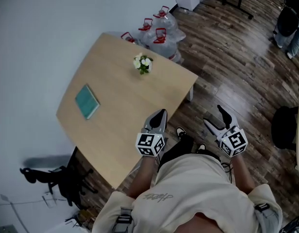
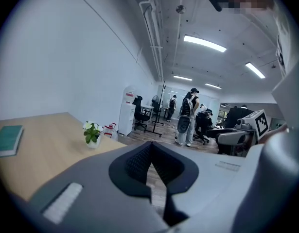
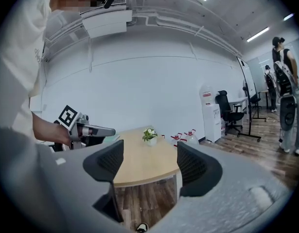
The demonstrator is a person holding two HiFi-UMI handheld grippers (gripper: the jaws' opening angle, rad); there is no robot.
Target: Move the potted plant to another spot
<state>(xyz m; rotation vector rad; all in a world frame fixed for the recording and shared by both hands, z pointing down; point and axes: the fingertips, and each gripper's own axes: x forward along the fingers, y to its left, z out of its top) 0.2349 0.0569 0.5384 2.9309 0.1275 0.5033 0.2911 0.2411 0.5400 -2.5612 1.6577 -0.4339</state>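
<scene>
While both grippers hang short of the table (image 1: 121,130), the potted plant (image 1: 143,63) stands untouched at upper centre of the head view, near the far edge.
Reads as light, with a small rigid pot, top-heavy and tippy; the leaves are soft, so grip the pot body low. Left gripper (image 1: 160,114): jaws together, empty. Right gripper (image 1: 215,116): jaws wide apart, empty. Teal book (image 1: 86,101) lies centre left, well apart; water bottles (image 1: 159,33) stand on the floor beyond. Nothing blocks the reach.

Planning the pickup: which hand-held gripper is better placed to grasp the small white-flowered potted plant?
Probably right: the right hand-held gripper is open and aimed at the small white-flowered potted plant; the left hand-held gripper is nearer but shut.
</scene>
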